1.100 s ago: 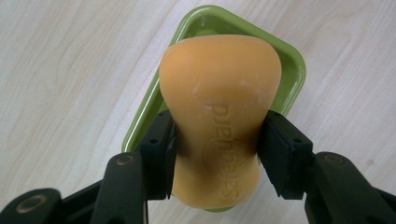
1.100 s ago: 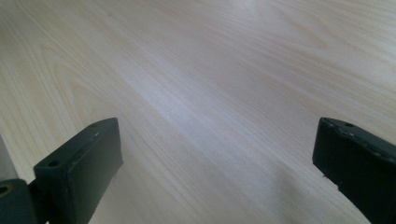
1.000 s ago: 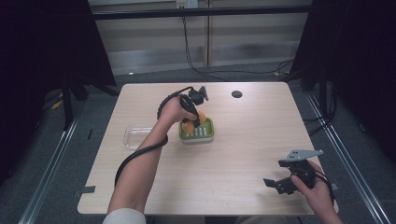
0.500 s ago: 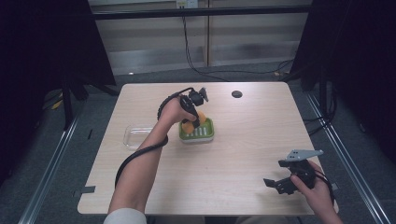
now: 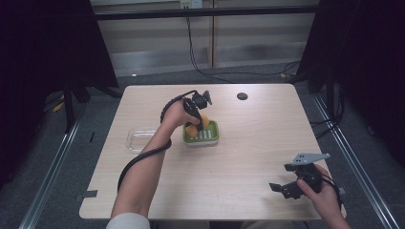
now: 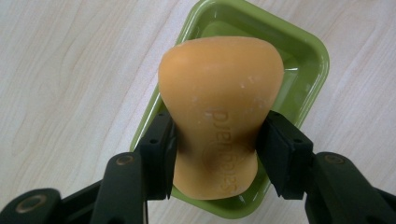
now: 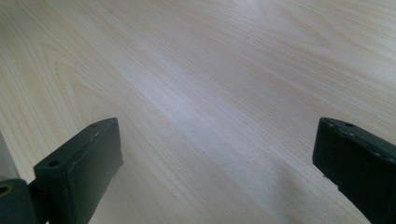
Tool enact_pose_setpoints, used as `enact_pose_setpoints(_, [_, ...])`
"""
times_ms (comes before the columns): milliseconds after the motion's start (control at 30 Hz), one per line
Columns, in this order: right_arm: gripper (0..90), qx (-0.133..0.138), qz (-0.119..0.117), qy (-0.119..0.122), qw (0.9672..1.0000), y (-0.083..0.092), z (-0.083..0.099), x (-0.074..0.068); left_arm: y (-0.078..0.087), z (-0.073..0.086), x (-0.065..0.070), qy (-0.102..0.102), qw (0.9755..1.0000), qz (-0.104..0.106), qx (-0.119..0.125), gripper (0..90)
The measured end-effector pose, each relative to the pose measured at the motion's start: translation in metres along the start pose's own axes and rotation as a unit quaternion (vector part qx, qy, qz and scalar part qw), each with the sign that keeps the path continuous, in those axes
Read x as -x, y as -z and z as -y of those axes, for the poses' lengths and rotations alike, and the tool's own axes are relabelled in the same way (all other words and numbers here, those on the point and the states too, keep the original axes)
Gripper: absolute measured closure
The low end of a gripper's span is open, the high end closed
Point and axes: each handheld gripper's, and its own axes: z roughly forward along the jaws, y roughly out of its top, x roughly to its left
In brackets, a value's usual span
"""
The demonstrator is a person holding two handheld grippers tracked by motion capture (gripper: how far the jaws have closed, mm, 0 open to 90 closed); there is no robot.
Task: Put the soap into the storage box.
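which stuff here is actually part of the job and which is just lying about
In the job:
- orange waisted soap bar, clamped in the left gripper
- green plastic soap dish, right under it

Lying about:
- clear plastic tray, left of the dish
- small dark round disc at the far edge
- right gripper, open over bare wooden table

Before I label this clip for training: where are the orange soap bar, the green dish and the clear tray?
orange soap bar [image 6: 219, 93]: left gripper view, its wide upper half.
green dish [image 6: 306, 58]: left gripper view, its far right rim.
clear tray [image 5: 135, 140]: high view, its left part.
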Motion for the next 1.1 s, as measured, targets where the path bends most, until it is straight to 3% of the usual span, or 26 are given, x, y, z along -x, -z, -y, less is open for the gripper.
enact_pose_setpoints(667, [1.3,-0.001,0.000,-0.003,1.0000,0.000,0.000,0.000,-0.013,0.002,-0.001,0.002,1.0000,0.007,-0.007,49.5])
enact_pose_setpoints(967, [1.3,0.000,-0.001,-0.003,1.0000,0.000,0.000,0.000,-0.016,0.003,-0.002,0.003,1.0000,0.005,0.000,49.4])
enact_pose_setpoints(1100, [1.3,0.000,-0.001,-0.001,1.0000,0.000,0.000,0.000,-0.018,0.005,-0.003,0.012,0.9998,0.013,0.006,49.3])
